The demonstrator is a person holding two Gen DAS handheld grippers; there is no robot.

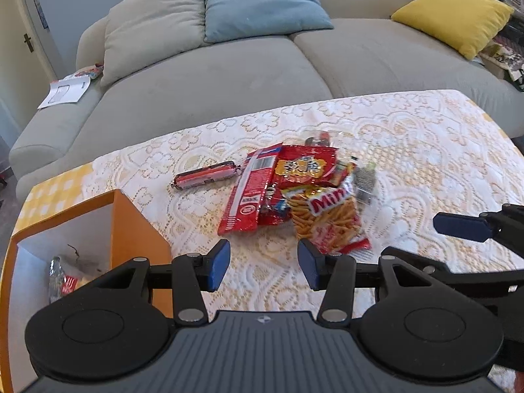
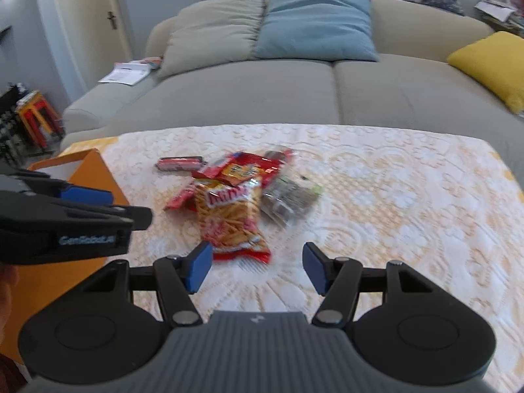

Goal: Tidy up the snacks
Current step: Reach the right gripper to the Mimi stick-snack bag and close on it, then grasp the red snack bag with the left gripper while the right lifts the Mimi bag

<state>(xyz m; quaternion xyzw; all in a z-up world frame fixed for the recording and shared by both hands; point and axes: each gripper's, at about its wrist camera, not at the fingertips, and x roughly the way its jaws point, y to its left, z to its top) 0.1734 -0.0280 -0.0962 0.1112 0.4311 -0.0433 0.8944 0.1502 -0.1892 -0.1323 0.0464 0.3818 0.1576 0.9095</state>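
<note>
Sorting was at the reaching stage, by the look of it. At the near left of the worktop (image 1: pixel 425 150) stood an orange box (image 1: pixel 137 226) with a few wrapped items already lying inside. Just beyond it, farther in, a pink sausage stick (image 1: pixel 205 175) lay alone on the lace cloth. To its right sat the snack pile: a long red packet (image 1: pixel 250 193), a red bag with a yellow emblem (image 1: pixel 303 167), a bag of thin sticks (image 1: pixel 327 219) nearest the viewer, and a clear wrapped pack (image 2: pixel 288 196) on the far right side.

The left gripper (image 1: pixel 263 262) hung above the cloth just short of the stick bag, its fingers spread apart and grasping nothing. The right gripper (image 2: pixel 257 267) was likewise released and empty, near that same bag's bottom edge.

The next move probably called for one gripper to close on the crinkly edge of the stick bag and carry it left to the box.
</note>
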